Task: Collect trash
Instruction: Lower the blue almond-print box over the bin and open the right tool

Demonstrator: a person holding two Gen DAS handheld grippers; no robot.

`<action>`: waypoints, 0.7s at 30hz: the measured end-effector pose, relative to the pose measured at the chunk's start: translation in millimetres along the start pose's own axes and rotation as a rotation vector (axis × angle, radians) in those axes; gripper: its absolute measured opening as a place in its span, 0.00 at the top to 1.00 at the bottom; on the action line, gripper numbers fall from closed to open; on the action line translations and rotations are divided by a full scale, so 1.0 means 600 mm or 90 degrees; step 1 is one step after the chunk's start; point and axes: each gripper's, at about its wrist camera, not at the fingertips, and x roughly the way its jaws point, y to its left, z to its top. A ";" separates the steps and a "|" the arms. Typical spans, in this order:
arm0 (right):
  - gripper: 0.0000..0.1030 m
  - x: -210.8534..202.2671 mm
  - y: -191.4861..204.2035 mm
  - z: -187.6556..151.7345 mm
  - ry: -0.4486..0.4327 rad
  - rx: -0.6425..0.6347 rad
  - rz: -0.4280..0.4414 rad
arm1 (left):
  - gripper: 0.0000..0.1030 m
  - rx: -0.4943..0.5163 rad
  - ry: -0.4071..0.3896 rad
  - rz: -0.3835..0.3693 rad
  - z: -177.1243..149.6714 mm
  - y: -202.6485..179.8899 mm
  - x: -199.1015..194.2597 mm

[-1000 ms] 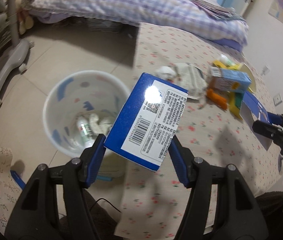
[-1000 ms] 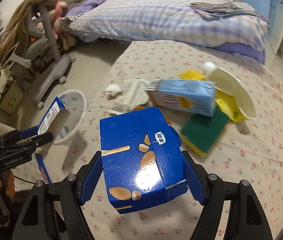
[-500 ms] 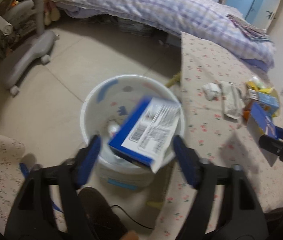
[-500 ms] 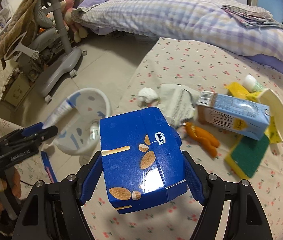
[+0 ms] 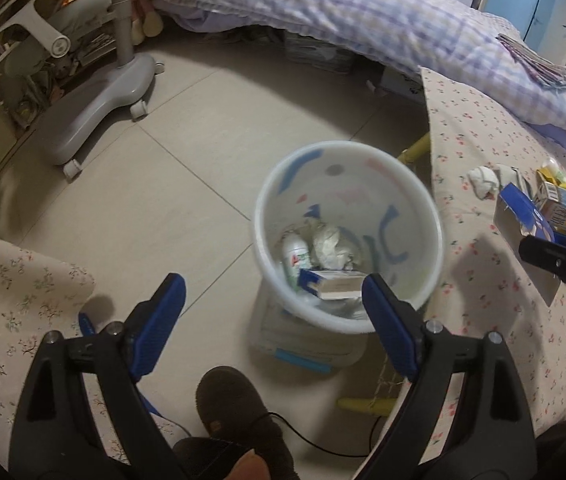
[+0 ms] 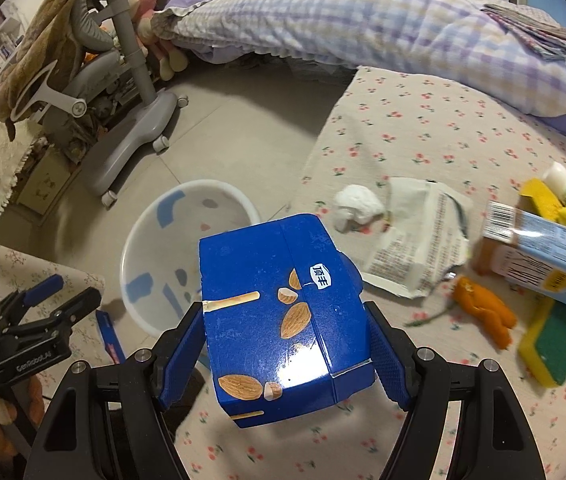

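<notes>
The left gripper (image 5: 271,300) has its jaws spread wide and grips nothing; it hangs above the floor with the white bin (image 5: 423,204) just ahead of its fingertips. Inside the bin lie a blue-and-white box (image 5: 333,283), a crumpled paper wad (image 5: 331,246) and a small white bottle (image 5: 295,254). The right gripper (image 6: 287,344) has its jaws pressed against both sides of a blue almond-print carton (image 6: 279,312) — the carton is pinched between the blue pads and held above the near edge of the floral tablecloth (image 6: 423,132). The bin stands on the tiled floor just left of that edge. Beyond the carton, on the cloth, lie a white tissue ball (image 6: 357,202), a torn printed wrapper (image 6: 419,236), an orange peel-like scrap (image 6: 483,312), a light-blue carton (image 6: 547,260) lying on its side, and a green-and-yellow sponge (image 6: 555,340) — all well apart from the jaws. A bed with a checked quilt (image 6: 363,16) runs along the far side, and a grey wheeled chair base (image 5: 95,108) stands on the floor to the left.
</notes>
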 end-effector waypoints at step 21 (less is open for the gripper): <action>0.15 0.051 0.073 0.035 -0.043 -0.034 0.063 | 0.13 -0.021 0.019 0.004 -0.010 0.046 0.009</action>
